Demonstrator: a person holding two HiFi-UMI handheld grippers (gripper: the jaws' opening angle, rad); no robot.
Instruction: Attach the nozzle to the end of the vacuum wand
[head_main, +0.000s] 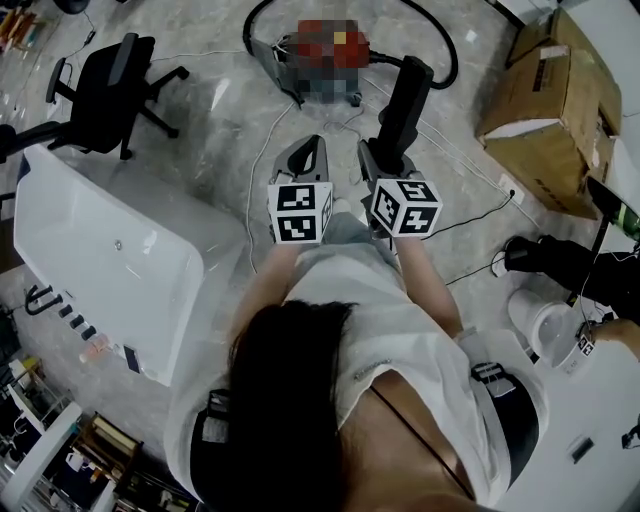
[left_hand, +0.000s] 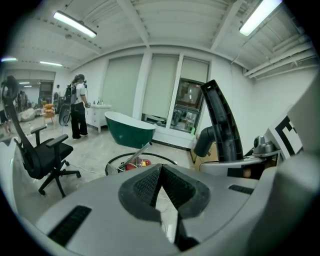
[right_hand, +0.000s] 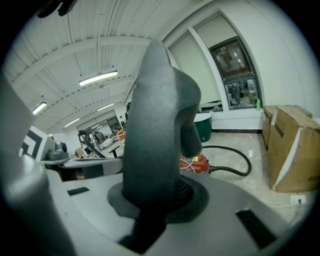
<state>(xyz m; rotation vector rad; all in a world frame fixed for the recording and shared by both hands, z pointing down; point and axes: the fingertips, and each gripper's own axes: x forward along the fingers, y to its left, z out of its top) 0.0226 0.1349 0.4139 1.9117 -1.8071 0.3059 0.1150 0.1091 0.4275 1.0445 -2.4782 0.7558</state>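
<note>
As the head view shows it, setting: a person stands on a pale stone floor (head_main: 215, 130) with both claws held out ahead.
Left claw (head_main: 311, 145): closed with nothing in it; its own view shows the ribbed pads meeting.
Right claw (head_main: 384, 158): clamped on the base of the black nozzle (head_main: 408, 95), which stands up out of the jaws and tilts towards 1 o'clock.
Nozzle, right gripper view: fills the middle of the frame, pads pressed on both sides.
Claws, relation: side by side and apart, right claw at 3 o'clock of the left.
Red canister vacuum (head_main: 330, 55): on the floor at 12 o'clock of the claws, well apart from the nozzle, black hose (head_main: 445, 55) looped round it.
Vacuum wand (left_hand: 135, 155): a metal tube slanting up beside the canister, seen in the left gripper view; not touching the nozzle.
Office chair (head_main: 115, 90): 10 o'clock.
White bathtub (head_main: 100, 250): 9 o'clock.
Cardboard box (head_main: 555, 100): 2 o'clock.
</note>
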